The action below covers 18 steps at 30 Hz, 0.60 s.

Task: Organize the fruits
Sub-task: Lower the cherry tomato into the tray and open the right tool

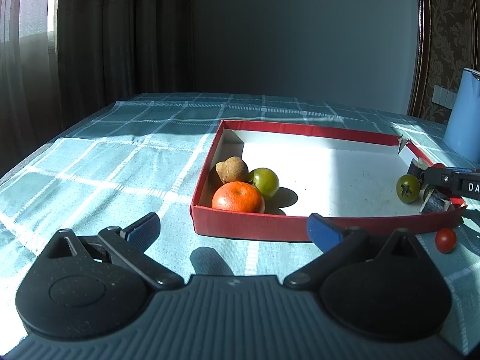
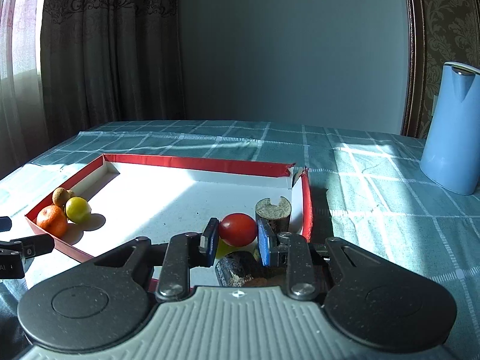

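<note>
We are holding our left gripper (image 1: 232,229) wide open, empty, before the red tray (image 1: 249,220). At nine o'clock inside, an orange (image 1: 237,197) is sitting. At three o'clock, our right gripper (image 2: 237,238) is pinching a red tomato (image 2: 238,229) above the tray.
</note>
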Available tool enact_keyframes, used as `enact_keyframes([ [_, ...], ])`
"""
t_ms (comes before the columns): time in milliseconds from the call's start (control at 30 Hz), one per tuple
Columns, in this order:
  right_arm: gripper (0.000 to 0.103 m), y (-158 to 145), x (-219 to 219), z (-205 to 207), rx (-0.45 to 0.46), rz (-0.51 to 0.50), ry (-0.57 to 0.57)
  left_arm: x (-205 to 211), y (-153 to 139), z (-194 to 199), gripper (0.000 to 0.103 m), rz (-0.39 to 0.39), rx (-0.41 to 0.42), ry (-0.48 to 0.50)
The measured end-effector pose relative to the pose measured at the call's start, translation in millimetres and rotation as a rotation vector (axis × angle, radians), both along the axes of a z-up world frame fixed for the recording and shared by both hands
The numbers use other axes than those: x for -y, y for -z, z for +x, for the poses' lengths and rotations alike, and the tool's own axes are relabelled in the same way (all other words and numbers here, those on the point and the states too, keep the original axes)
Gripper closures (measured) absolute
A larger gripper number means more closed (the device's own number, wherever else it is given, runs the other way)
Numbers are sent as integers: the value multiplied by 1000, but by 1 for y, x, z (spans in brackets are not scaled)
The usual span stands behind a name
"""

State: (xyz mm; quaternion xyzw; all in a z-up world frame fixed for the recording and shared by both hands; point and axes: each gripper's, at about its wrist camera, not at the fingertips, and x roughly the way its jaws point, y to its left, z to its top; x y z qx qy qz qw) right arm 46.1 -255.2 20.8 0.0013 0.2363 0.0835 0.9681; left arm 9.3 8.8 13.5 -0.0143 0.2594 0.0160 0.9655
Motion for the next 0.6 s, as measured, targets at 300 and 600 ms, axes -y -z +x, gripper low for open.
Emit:
enact_keyframes([
  [300,76,8,7,10,-22,-6,26,2,-1,-4,0,21,25,-5],
  [600,31,6,12,8,-23,39,20,4,-3,-9,0,41,51,-17],
])
